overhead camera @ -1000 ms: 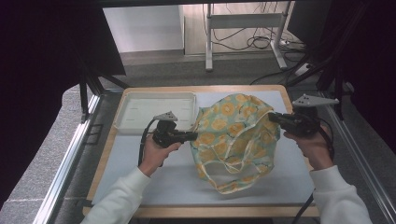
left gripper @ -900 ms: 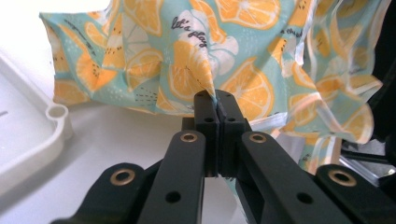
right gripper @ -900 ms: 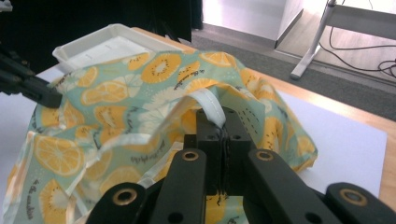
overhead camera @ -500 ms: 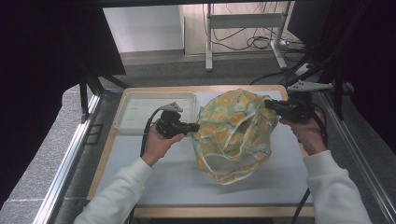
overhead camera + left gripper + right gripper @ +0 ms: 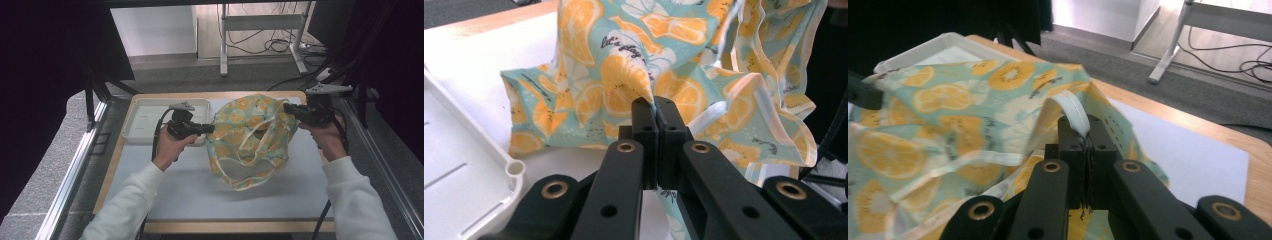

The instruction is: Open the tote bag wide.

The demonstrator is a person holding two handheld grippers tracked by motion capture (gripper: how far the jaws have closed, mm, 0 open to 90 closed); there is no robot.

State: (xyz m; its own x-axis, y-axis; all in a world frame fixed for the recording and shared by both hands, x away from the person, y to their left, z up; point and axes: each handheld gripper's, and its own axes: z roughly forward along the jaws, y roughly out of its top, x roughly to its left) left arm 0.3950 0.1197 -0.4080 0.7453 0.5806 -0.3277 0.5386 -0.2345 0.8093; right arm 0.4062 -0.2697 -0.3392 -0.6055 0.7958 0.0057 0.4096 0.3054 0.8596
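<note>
A teal cloth with an orange-slice print [image 5: 250,140] hangs stretched between my two grippers above the table. My left gripper [image 5: 211,128] is shut on the cloth's left edge; in the left gripper view its jaws [image 5: 654,107] pinch a fold of the cloth [image 5: 634,75]. On the right, my right gripper [image 5: 286,108] is shut on the opposite edge. The right gripper view has its jaws [image 5: 1083,127] clamped on a white-trimmed hem of the cloth [image 5: 948,115]. The cloth's lower part droops toward the table, with white-edged loops hanging.
A white tray [image 5: 145,120] sits at the table's back left, just behind my left hand; its corner [image 5: 469,170] is also in the left gripper view. A pale mat [image 5: 200,190] covers the wooden table [image 5: 120,155]. Metal rails run along both table sides.
Both hands have lifted the cloth and carried it away from the person, toward the table's back. The cloth now hangs higher and more bunched between the grippers.
</note>
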